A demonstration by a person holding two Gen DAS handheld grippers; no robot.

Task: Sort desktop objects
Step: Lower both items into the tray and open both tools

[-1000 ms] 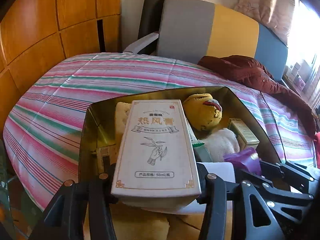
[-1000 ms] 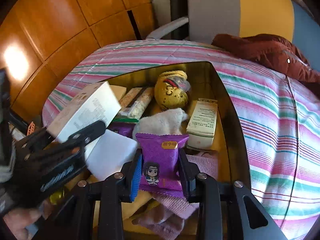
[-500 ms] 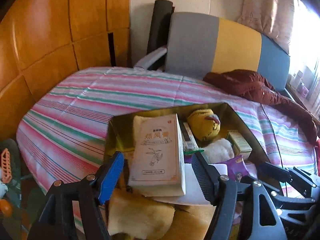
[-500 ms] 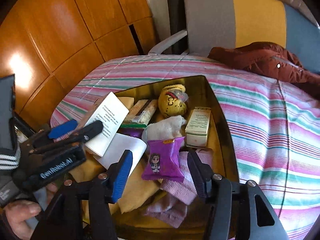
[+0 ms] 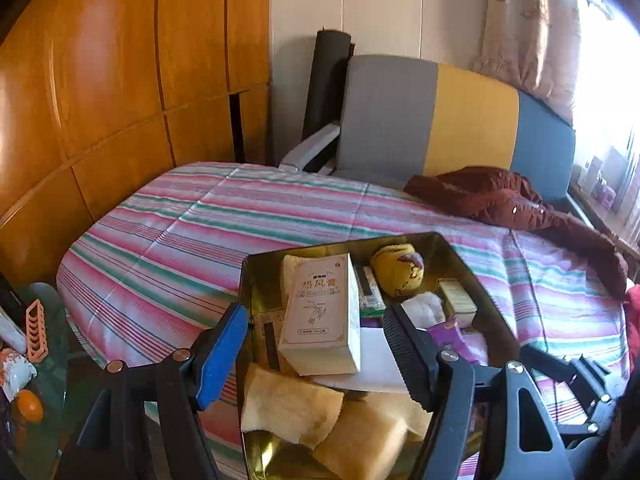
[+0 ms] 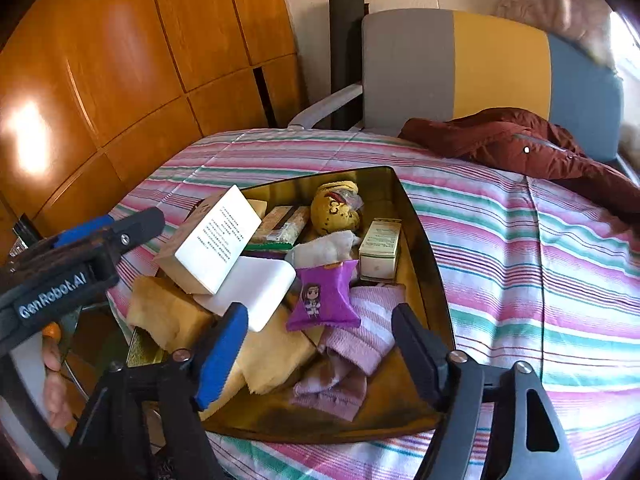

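Both tools have just opened wide and drawn back, leaving the white cardboard box and purple snack packet in the gold tin tray at frame centre, left tool and right tool empty.

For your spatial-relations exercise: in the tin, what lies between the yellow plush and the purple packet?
A white fluffy cloth lies between the yellow plush and the purple packet, clearest in the right wrist view.

warm daylight pours in from the window on the right, blown out to white there. a glare patch shines on the wooden panelling. fisheye bending curves the edges, corners go black; focus stays fairly sharp throughout.
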